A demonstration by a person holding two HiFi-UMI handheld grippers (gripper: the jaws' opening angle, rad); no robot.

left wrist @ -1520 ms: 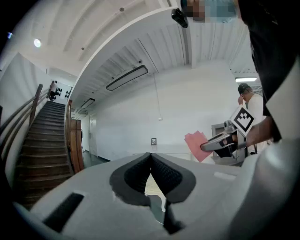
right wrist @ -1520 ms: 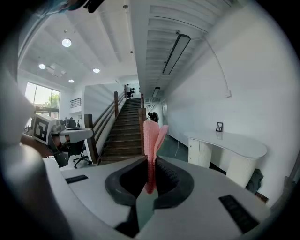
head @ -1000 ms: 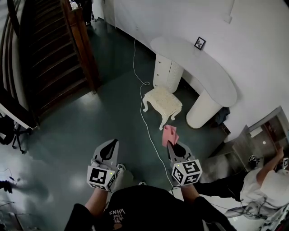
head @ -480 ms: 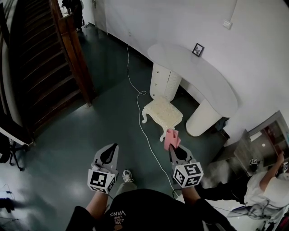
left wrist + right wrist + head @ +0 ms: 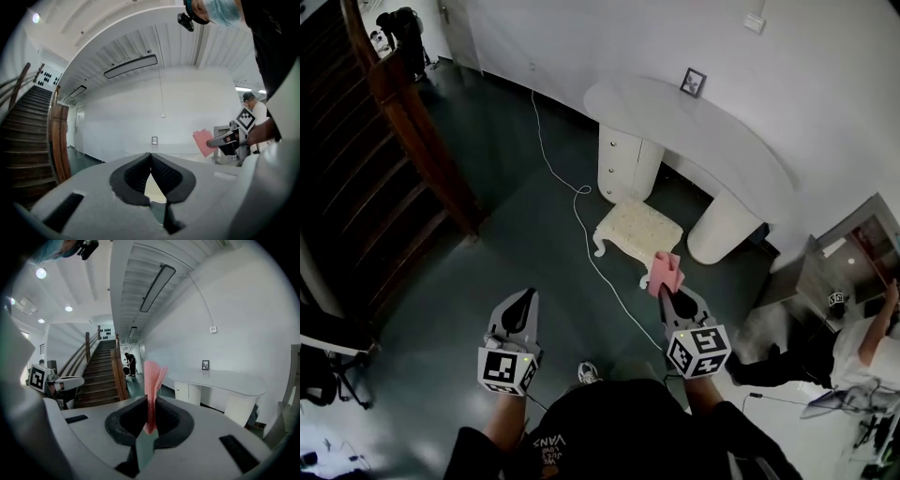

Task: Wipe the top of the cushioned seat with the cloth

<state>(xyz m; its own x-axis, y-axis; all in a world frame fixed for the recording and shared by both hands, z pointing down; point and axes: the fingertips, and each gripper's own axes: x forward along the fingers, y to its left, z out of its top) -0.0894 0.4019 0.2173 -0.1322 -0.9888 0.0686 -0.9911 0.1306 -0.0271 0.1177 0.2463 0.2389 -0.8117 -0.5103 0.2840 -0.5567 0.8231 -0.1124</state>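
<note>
The cream cushioned seat (image 5: pixel 638 228) stands on the dark green floor in front of the white desk (image 5: pixel 694 127). My right gripper (image 5: pixel 672 292) is shut on a pink cloth (image 5: pixel 665 272), held in the air just short of the seat's near right corner. In the right gripper view the pink cloth (image 5: pixel 152 390) sticks up from between the closed jaws. My left gripper (image 5: pixel 522 302) hangs to the left over bare floor, its jaws shut with nothing in them. The left gripper view shows the cloth (image 5: pixel 203 142) off to the right.
A white cable (image 5: pixel 581 234) runs across the floor past the seat's left side. A dark wooden staircase (image 5: pixel 366 141) fills the left. A person (image 5: pixel 853 352) crouches at the right by a metal cabinet (image 5: pixel 839 281). A small framed picture (image 5: pixel 693 82) stands on the desk.
The person has walked forward: the seat and desk lie nearer in view. Both grippers keep their places in front of the body, the pink cloth still held by the right one.
</note>
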